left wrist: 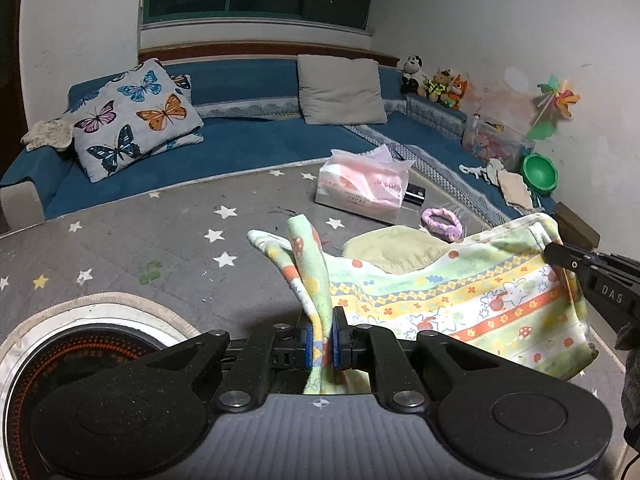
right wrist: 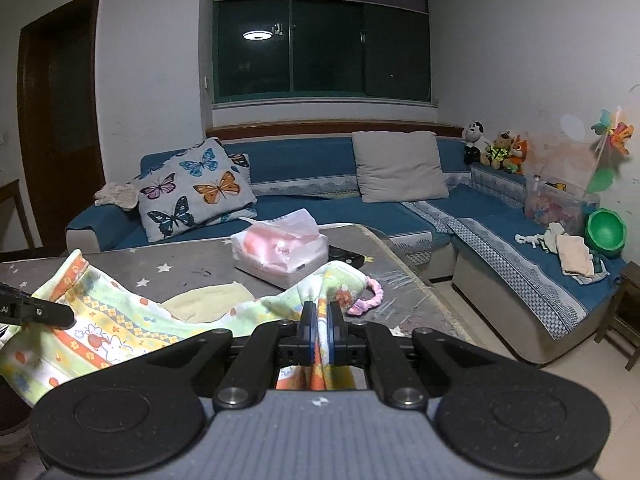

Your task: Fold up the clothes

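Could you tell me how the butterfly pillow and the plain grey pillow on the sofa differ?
The butterfly pillow is printed with colourful butterflies; the grey pillow is plain. The butterfly pillow sits at the sofa's left end, tilted, with a second butterfly cushion behind it; the grey pillow stands alone nearer the corner. Both lean on the blue backrest.

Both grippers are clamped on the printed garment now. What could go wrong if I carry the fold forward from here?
The printed garment hangs slack between the left gripper and right gripper, so it may crease unevenly. Its far edge could drag the pink hair tie or bump the tissue pack.
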`<state>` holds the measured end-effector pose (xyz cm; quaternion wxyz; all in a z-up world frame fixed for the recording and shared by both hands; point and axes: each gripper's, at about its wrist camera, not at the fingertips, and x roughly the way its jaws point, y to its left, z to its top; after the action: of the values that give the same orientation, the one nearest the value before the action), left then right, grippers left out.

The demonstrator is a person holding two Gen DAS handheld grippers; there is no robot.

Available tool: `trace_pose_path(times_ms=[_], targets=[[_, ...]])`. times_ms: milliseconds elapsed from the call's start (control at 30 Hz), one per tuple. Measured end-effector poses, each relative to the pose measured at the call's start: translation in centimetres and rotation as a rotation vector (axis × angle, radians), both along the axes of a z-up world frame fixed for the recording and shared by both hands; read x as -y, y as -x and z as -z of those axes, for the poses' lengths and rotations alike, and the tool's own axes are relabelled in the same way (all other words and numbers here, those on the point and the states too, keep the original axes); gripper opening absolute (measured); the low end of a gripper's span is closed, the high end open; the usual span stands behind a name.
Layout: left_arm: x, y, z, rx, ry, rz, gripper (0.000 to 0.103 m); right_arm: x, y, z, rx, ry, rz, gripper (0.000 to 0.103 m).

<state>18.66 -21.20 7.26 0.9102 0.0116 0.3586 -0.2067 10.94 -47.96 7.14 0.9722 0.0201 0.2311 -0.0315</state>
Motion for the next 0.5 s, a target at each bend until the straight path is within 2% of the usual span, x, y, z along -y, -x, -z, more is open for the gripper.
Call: trace_pose_path(times_ms=[300,433,500], targets=[[0.7,-0.5,1.3,-0.028,-0.024,0.002,0.01,0.4,-0.7,1.5,-0.037,0.004,0.011,0.005],[0.5,-0.7,2.0,-0.041,-0.043,-0.009,0.01,0.5,-1.2,2.2,-0.061,0.007,0.02,0.002],[0.4,-0.8,2.3,-0.048,-0.053,-0.015,0.013,0.6,-1.4,2.6,-0.074,0.008,0.027,0.002]])
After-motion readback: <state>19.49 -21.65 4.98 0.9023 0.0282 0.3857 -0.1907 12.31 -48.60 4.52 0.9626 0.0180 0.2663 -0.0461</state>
